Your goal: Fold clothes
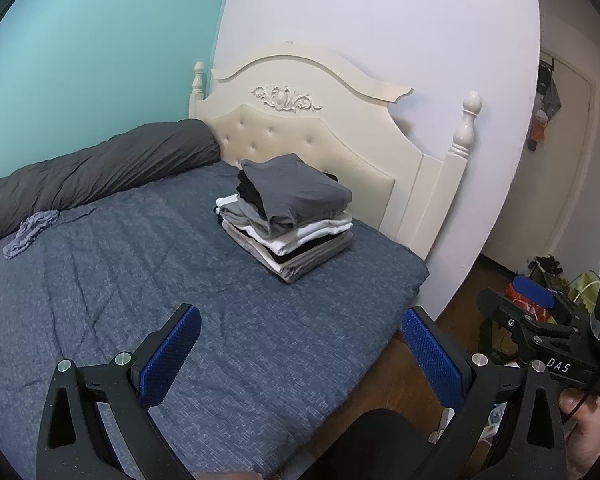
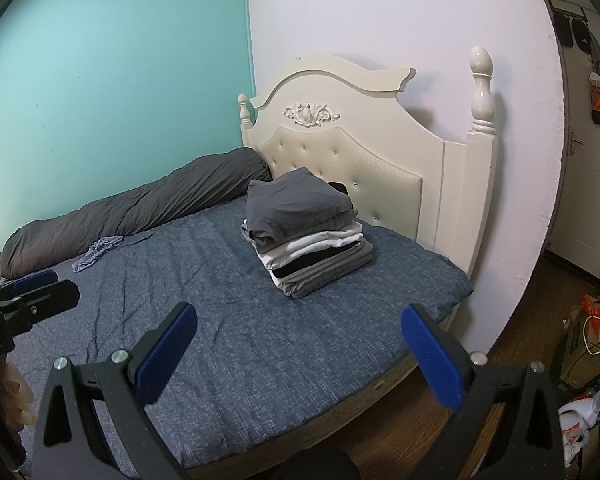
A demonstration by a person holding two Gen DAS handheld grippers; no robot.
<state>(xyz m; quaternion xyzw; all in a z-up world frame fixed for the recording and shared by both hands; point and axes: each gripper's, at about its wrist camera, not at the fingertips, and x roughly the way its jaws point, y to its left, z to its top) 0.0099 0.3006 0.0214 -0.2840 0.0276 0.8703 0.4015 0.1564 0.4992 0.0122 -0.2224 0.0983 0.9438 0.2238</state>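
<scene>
Both grippers, left (image 1: 300, 354) and right (image 2: 298, 354), gaped wide, empty | folded stack (image 1: 288, 216) far right on bed (image 1: 100, 280) | crumpled garment (image 1: 30, 234) far left: pinch two corners, spread flat first.

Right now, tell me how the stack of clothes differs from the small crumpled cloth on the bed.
The stack of clothes is folded and layered; the crumpled cloth lies bunched and flat. The stack sits near the headboard, the cloth beside the grey bolster. The stack looks far bulkier. Both rest on the blue bedspread.
</scene>
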